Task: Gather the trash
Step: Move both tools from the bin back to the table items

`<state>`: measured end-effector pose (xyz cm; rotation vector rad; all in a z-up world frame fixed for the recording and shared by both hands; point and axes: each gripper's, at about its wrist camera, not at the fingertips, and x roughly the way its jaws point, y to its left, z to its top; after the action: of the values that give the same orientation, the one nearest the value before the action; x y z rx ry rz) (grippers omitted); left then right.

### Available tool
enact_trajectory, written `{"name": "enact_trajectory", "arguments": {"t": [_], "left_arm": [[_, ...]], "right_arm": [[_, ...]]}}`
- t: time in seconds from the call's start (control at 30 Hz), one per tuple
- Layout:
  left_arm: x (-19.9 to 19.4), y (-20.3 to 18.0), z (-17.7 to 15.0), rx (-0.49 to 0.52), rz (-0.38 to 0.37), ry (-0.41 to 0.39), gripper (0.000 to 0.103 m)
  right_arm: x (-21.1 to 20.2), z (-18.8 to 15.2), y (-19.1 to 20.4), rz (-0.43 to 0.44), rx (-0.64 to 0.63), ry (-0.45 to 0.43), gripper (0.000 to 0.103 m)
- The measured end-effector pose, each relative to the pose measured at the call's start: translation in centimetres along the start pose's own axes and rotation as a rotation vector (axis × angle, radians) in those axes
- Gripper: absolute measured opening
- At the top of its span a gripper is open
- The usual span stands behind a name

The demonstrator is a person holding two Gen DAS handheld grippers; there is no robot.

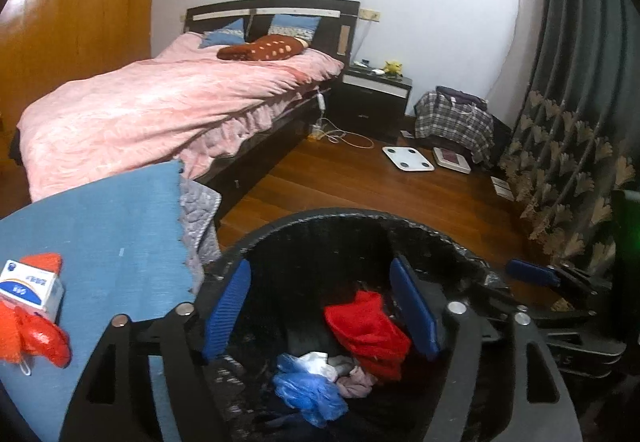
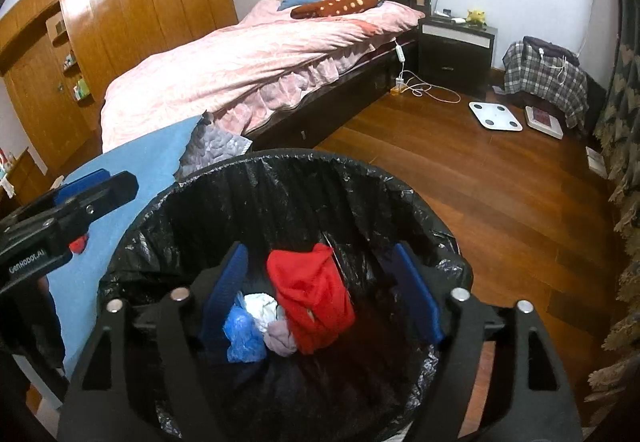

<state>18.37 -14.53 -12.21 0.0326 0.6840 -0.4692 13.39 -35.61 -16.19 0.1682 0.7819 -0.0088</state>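
A bin with a black liner (image 1: 320, 216) (image 2: 320, 158) stands right below both grippers. Inside lie a red crumpled item (image 1: 368, 330) (image 2: 312, 298), a blue plastic bag (image 1: 308, 390) (image 2: 242, 334), white crumpled paper (image 2: 260, 308) and a pale pink scrap (image 1: 356, 382). My left gripper (image 1: 322, 306) hangs open over the bin's mouth, its blue pads apart and holding nothing. My right gripper (image 2: 320, 282) is open the same way, to the right of the left. A white and blue box (image 1: 32, 290) in red netting (image 1: 40, 338) lies on the blue cloth (image 1: 112, 226) to the left.
A bed with a pink quilt (image 2: 248, 54) fills the left and middle. Beyond it stand a dark nightstand (image 2: 456, 50), a white scale (image 2: 495, 116) on the wooden floor and a plaid-covered heap (image 2: 544, 78). A patterned curtain (image 1: 568, 170) hangs on the right, and a wooden wardrobe (image 2: 120, 14) on the left.
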Motion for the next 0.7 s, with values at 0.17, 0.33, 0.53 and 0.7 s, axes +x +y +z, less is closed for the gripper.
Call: {"name": "enact_trajectory", "arguments": {"t": [0.17,0.33,0.53,0.7], "left_arm": [[-1.7,1.9,-0.1,-0.029,0.049,-0.031,0.089],[-4.1,4.5,-0.4,-0.044,0.113,-0.065,0.096],[-7.0,8.1,-1.3,-0.086,0.180,-0.087,0.097],[-9.0,11.2,-2.4,-0.108,0.251,-0.098,0.097]], "right_arm": [[-1.0,0.5,0.9,0.005,0.010,-0.048,0.095],[-1.6,1.5,2.3,0.030,0.021,-0.079,0.097],[-1.6,2.6,5.5,0.068,-0.008,-0.107,0.097],[-0.9,3.0,9.1,0.112,-0.051,-0.105,0.097]]}}
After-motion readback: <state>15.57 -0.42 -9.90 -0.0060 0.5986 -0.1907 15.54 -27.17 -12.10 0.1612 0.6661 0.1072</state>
